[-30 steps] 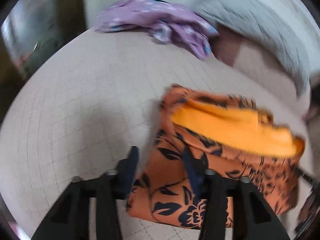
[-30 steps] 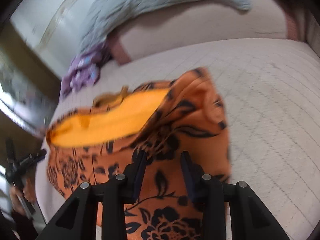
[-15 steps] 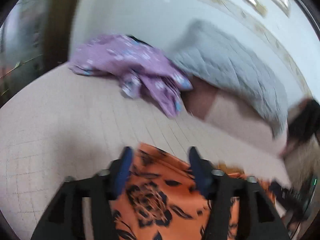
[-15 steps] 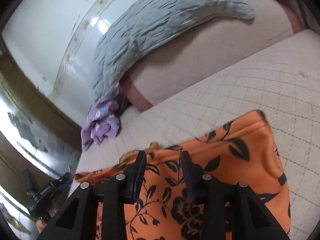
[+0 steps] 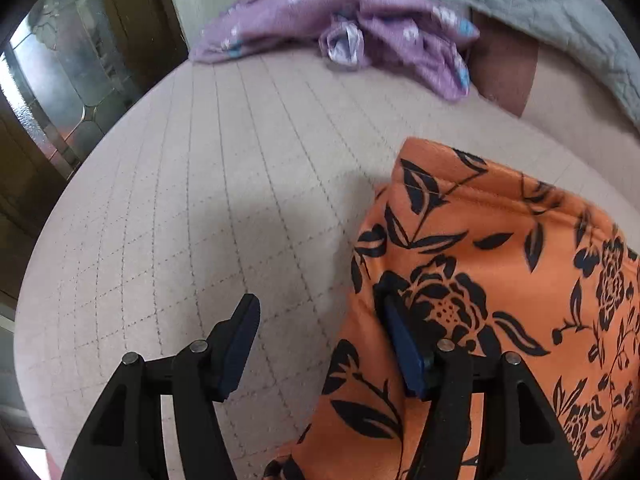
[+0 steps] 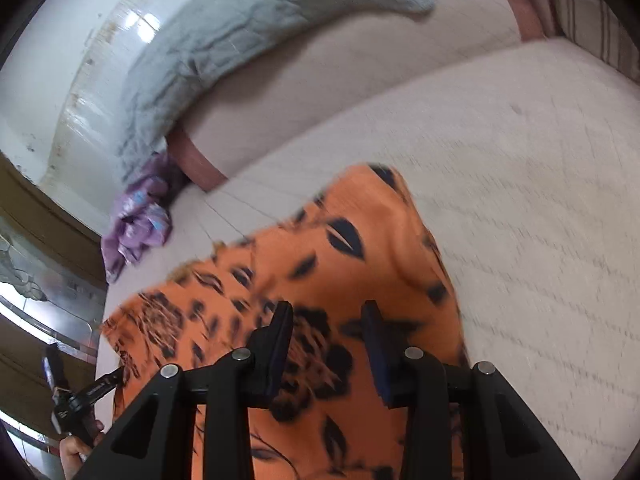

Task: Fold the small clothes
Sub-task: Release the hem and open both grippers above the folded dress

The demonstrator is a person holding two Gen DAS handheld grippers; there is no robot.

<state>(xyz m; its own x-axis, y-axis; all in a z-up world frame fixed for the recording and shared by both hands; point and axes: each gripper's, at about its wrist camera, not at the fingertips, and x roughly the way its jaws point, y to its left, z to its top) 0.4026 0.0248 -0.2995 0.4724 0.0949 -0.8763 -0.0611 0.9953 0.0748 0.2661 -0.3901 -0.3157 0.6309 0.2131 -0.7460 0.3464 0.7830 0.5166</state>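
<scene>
An orange garment with a black flower print (image 5: 488, 280) lies folded on the pale quilted bed (image 5: 240, 184). My left gripper (image 5: 320, 320) is open, its right finger resting over the garment's left edge, its left finger over bare mattress. In the right wrist view the same garment (image 6: 340, 264) lies under my right gripper (image 6: 326, 328), which is open with both fingers above the cloth. The left gripper (image 6: 80, 396) shows at the garment's far left corner in that view.
A crumpled purple floral garment (image 5: 344, 28) lies at the far edge of the bed, also seen in the right wrist view (image 6: 136, 220). A grey quilted blanket (image 6: 248, 28) drapes over the headboard. A glass-panelled door (image 5: 60, 80) stands to the left.
The yellow inner side of the garment no longer shows; the cloth now lies folded with the print up. Both grippers dipped back down over it, and the left one sits at its left edge.
</scene>
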